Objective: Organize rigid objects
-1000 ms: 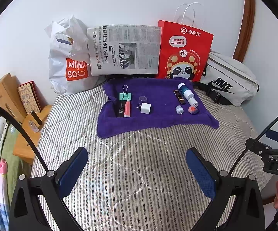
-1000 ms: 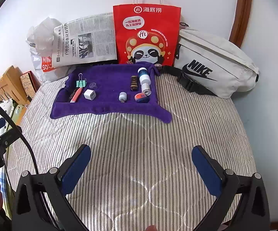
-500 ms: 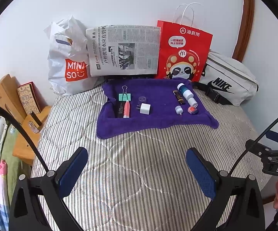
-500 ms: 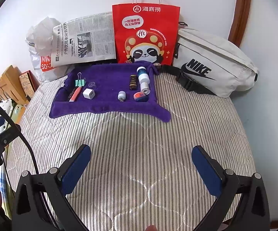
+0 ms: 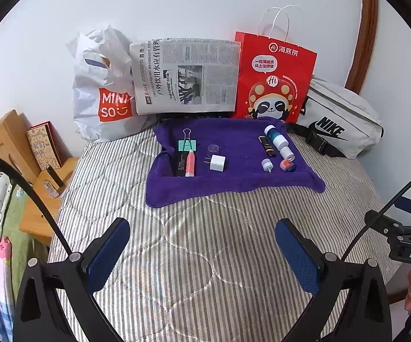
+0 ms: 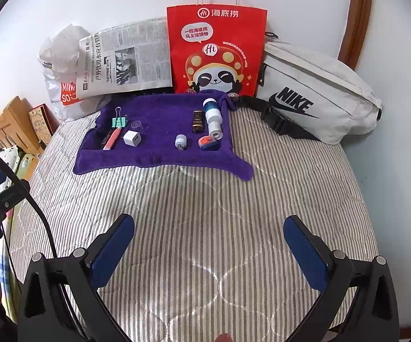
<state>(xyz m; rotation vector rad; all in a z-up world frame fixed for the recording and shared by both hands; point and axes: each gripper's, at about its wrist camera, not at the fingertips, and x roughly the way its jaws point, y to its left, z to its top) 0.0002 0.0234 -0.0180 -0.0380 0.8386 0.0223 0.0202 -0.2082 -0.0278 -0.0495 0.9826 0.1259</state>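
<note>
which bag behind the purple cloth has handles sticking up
The red paper bag, between the newspaper and the white Nike bag. Its thin white loop handles rise above it; the others show none.

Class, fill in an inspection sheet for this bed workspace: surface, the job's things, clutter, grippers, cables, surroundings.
Surface: striped quilt, purple towel spread at its far end.
Job's things: binder clip, white plug, pink pen and small bottles on the towel.
Clutter: newspaper, red paper bag, Nike pouch, Miniso bag.
Grippers: left gripper and right gripper open, empty.
Cables: black cable beside each gripper.
Surroundings: white wall, wooden furniture.
</note>
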